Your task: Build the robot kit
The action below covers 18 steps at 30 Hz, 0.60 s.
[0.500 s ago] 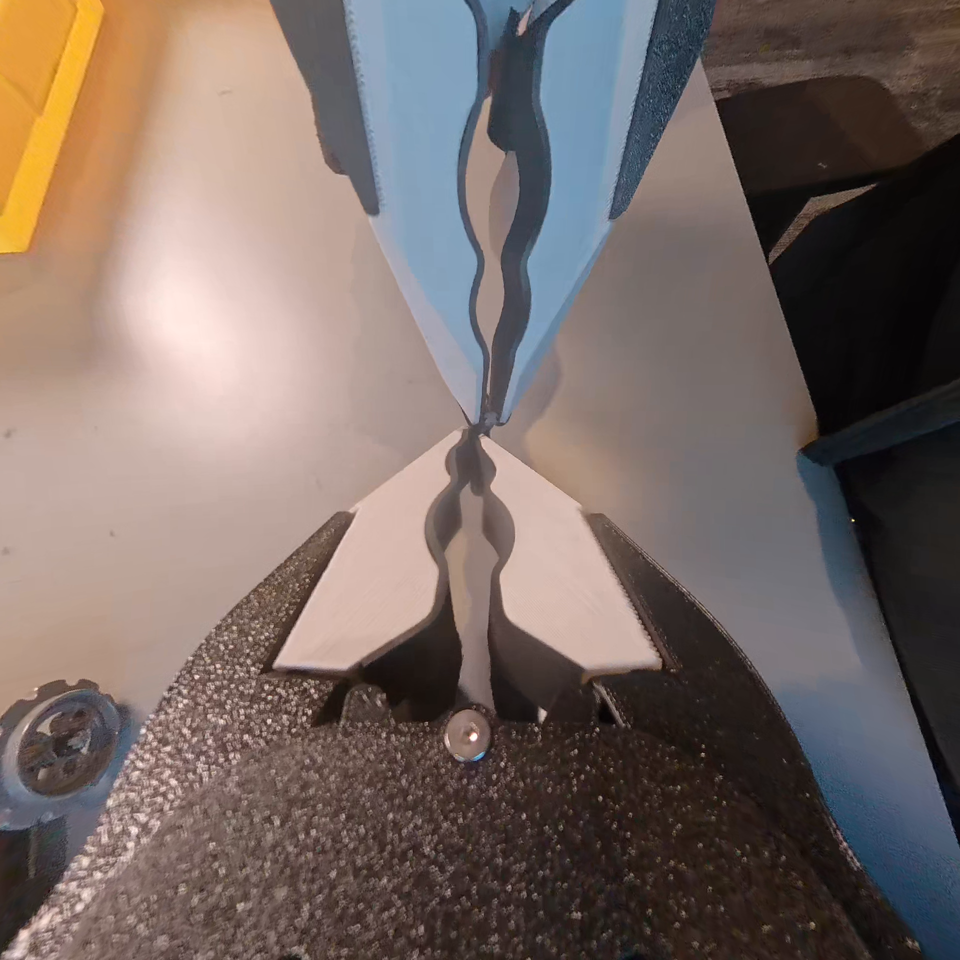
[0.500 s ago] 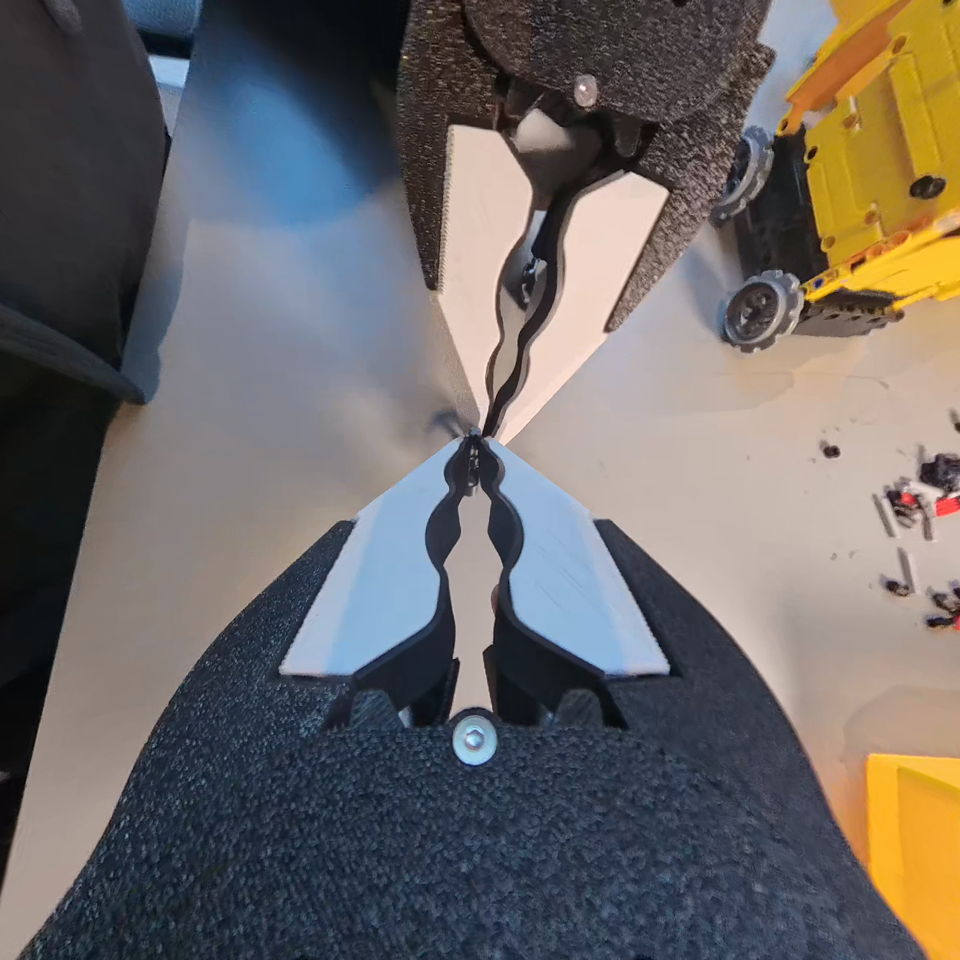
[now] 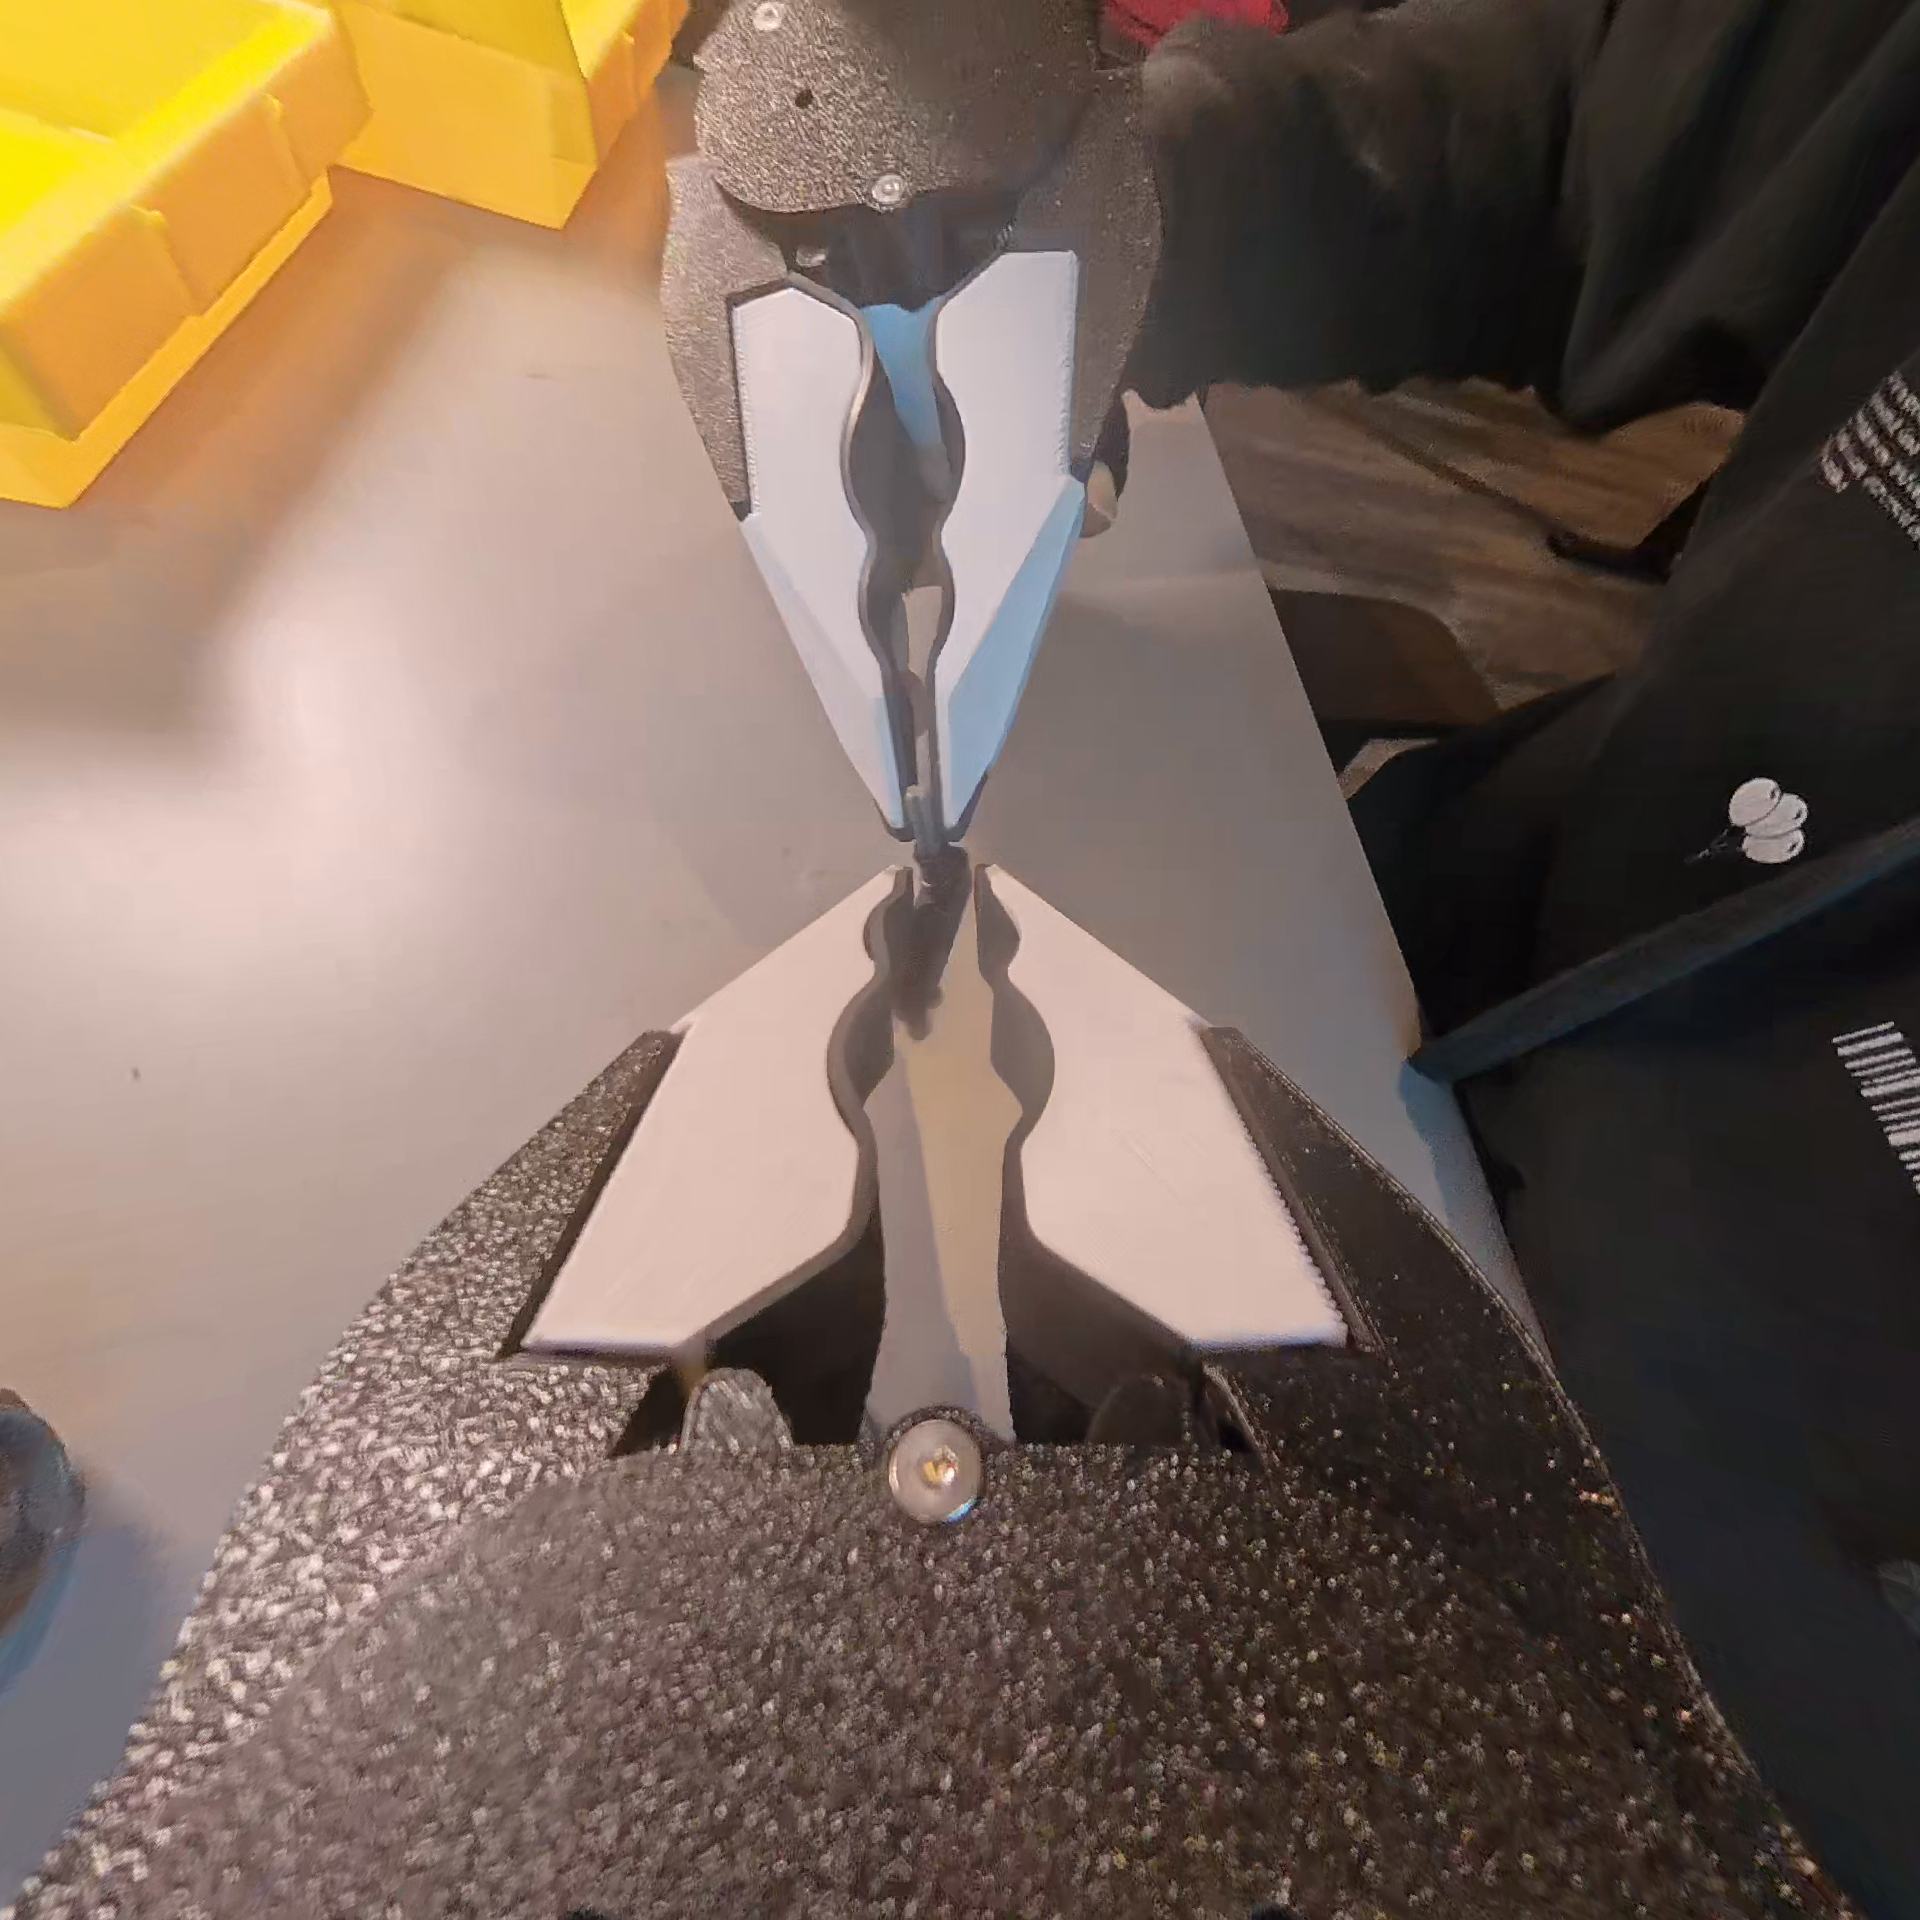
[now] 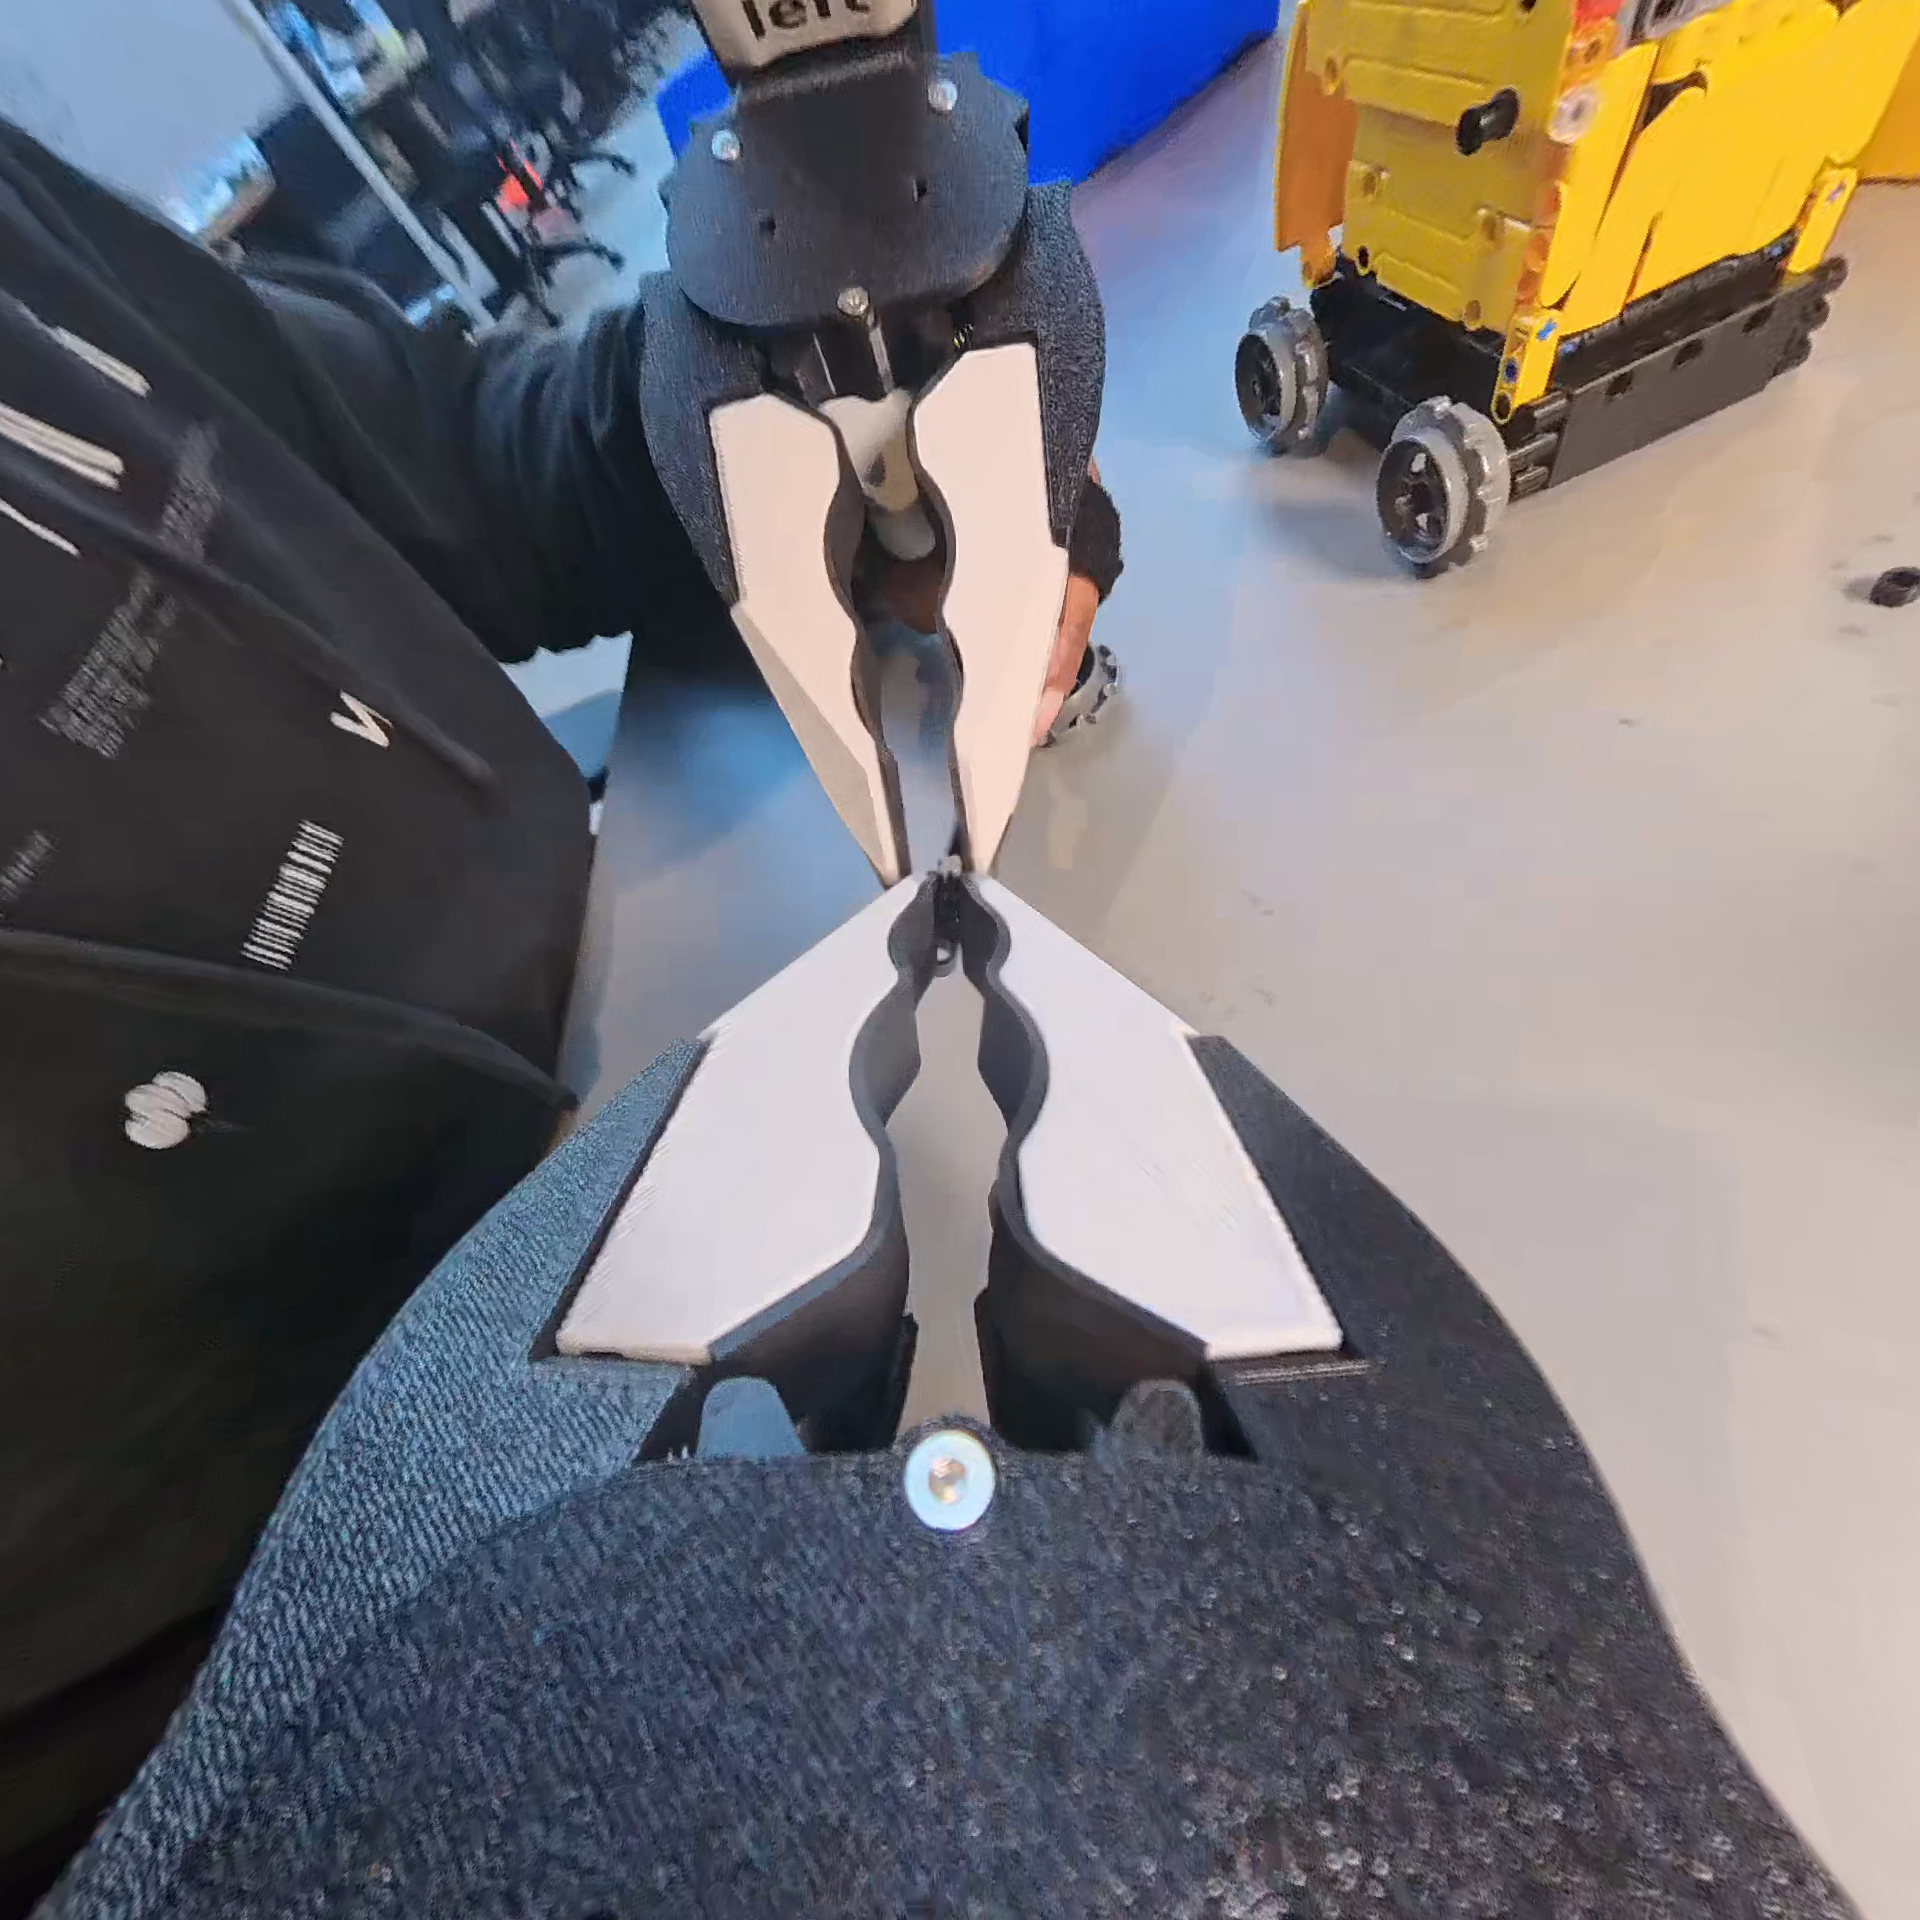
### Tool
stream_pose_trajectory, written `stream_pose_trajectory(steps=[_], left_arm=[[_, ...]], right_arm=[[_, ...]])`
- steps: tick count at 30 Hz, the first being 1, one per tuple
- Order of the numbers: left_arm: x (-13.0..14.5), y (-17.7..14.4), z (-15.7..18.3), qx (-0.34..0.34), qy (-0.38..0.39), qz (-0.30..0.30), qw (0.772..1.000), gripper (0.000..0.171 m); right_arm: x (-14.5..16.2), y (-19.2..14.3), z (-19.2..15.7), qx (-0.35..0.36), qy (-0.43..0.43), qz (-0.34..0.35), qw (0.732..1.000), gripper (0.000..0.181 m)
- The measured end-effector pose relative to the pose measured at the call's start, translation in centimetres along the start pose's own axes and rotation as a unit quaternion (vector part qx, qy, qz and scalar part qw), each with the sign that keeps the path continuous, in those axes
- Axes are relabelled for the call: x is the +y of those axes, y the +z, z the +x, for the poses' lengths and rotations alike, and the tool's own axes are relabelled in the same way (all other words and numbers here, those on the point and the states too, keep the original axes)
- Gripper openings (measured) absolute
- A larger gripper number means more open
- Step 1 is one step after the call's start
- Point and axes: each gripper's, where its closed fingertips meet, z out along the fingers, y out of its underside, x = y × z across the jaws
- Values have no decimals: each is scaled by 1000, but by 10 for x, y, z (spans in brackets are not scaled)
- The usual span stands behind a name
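- The small dark part (image 3: 928, 868), too small to identify further, sits between the two grippers' tips, held in the air above the bench (image 3: 364, 779) near its right edge.
- The right gripper (image 4: 951, 883) is closed on one end of it.
- The left gripper (image 3: 935, 883) faces it tip to tip, its fingers slightly parted around the other end; whether it grips cannot be told.
- A yellow wheeled toy vehicle (image 4: 1538, 239) and yellow bins (image 3: 156, 229) stand well apart.
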Motion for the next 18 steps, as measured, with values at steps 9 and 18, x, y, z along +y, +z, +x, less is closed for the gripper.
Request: stream_pose_trajectory(steps=[9, 18], left_arm=[[-9, -5, -2, 0, -13, 29, 999, 6], [-10, -4, 5, 20, -11, 38, 999, 5]], right_arm=[[-7, 1, 1, 8, 7, 13, 1000, 3], [-13, -1, -8, -5, -4, 38, 999, 3]])
